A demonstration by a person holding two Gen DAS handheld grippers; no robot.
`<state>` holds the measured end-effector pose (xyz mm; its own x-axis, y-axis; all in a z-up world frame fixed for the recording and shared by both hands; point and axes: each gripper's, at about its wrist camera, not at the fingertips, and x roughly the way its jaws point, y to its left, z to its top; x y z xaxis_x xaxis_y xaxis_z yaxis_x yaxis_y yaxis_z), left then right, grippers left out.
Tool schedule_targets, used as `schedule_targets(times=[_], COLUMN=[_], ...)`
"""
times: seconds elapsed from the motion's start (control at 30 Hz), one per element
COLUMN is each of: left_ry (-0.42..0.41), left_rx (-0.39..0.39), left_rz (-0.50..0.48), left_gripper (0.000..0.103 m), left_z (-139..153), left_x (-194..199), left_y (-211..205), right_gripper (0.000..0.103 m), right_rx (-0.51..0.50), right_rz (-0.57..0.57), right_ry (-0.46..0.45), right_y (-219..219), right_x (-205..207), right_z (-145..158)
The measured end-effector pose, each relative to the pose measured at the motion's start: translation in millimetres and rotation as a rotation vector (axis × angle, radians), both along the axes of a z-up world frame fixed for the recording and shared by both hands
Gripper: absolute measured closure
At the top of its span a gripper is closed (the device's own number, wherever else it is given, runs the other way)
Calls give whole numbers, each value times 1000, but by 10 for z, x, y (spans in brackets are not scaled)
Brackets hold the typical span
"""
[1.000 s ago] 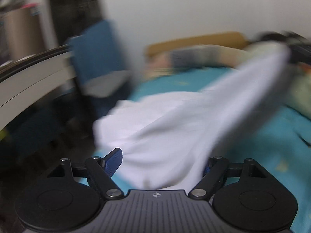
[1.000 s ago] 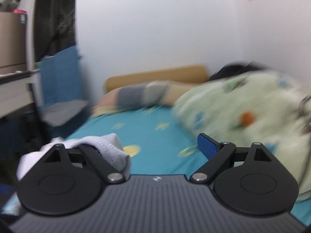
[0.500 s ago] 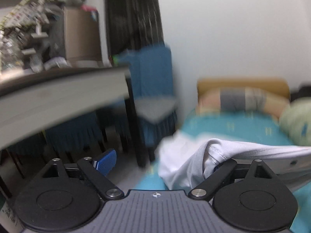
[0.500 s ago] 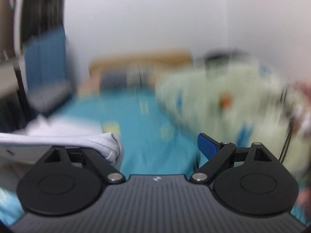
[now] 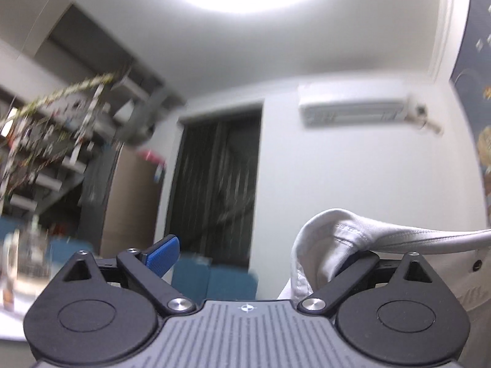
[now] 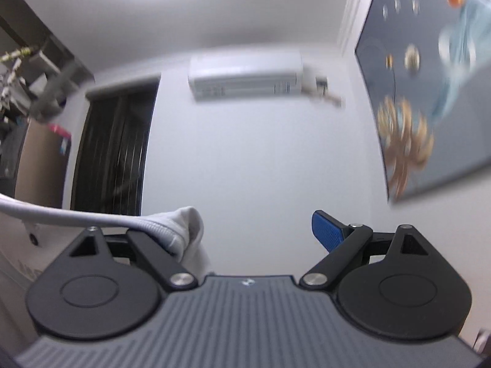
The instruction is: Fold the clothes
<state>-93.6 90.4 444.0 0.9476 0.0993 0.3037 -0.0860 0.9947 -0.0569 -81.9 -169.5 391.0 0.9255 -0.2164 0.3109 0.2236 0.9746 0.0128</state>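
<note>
Garment: while both tools point up toward the ceiling, the white cotton shirt with a ribbed collar (image 5: 334,245) hangs stretched between them, its hem out of view.
Left tool (image 5: 257,250): its blue-padded fingers stand wide apart, with cloth hooked over the right finger only; nothing is pinched.
Right tool (image 6: 254,230): likewise spread, with cloth draped over its left finger.
Doing it well: I judge this a lift-and-shake; keep the tools level and apart so the collar edge stays taut and cannot slip off.
Far: white wall air conditioner (image 6: 245,75), dark doorway (image 5: 218,184).
Change: half a second ago both views faced the bed; now they tilt to the ceiling, shirt raised.
</note>
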Motion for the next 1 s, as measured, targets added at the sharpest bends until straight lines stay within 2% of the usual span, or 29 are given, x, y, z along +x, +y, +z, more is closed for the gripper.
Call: schedule_targets(times=[0.07,0.17,0.23,0.33,0.4,0.5,0.63,0.7,0.83,1.0], left_ry=[-21,-3,21,87,120,179,308,373,448,558], left_rx=[8,8,3,-4,5,37,39,32,37,29], left_rz=[-47,-131,-175,-223,-234,-230,-239,-235,-181,-115], left_gripper=[2,2,1,1,0,0,0,0,0,0], left_z=[326,664,753,646,397,-170,-905,-1318,-2118,-3343], left_x=[-122,-249,-228,56,367,1108,2187,2786,4012,5602], left_y=[-1,-7,-31,-60,-103,-154,-221,-222,-308,-333], right_gripper=[13,12,12,12,12,12,12,12,13,12], right_rx=[-4,4,-1,-25,-36,-38,-19,-10,-23,-16], right_rz=[-4,-11,-20,-41,-50,-60,-71,-76,-94,-107], right_ry=[-21,-35,-32,1,50,145,288,359,445,559], right_y=[-47,-179,-234,-302,-354,-447,-610,-677,-658,-665], right_x=[-150,-252,-231,-84,148,610,1478,2017,3299,4868], right_z=[275,503,547,453,252,-184,-866,-1183,-1961,-2970])
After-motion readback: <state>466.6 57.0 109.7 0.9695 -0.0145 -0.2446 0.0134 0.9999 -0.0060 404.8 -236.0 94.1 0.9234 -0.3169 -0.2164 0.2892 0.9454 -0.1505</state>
